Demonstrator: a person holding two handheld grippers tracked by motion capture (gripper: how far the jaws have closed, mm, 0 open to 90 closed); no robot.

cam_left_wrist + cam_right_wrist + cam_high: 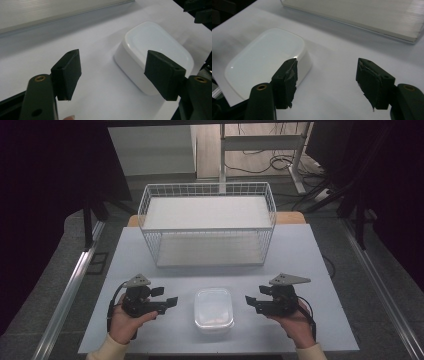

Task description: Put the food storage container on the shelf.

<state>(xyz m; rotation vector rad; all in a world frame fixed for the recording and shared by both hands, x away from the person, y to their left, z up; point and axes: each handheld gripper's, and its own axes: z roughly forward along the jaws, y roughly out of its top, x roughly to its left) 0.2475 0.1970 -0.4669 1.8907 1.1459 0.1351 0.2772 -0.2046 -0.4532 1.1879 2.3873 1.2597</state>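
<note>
A white lidded box (214, 308) lies flat on the table (310, 255), near its front edge and about midway between the two grippers. The lid is on, with rounded corners and a shallow raised rim. The left gripper (167, 300) sits to the left of the box, held in the left hand (126, 320), jaws pointing right toward it; the jaws stand wide apart and hold nothing. In the left gripper view the box (152, 50) lies beyond the jaws, partly behind the right-hand pad (163, 75). The right gripper (251, 301) sits to the right of the box, held in the right hand (296, 324), jaws pointing left; they too stand wide apart and empty. In the right gripper view the box (265, 58) lies behind the left-hand pad (287, 82), whose facing is frayed. Neither gripper touches the box. At the far side of the table stands a white wire basket (150, 207), well apart from the box, nothing between them. Cables (280, 162) lie on the floor past the table.
</note>
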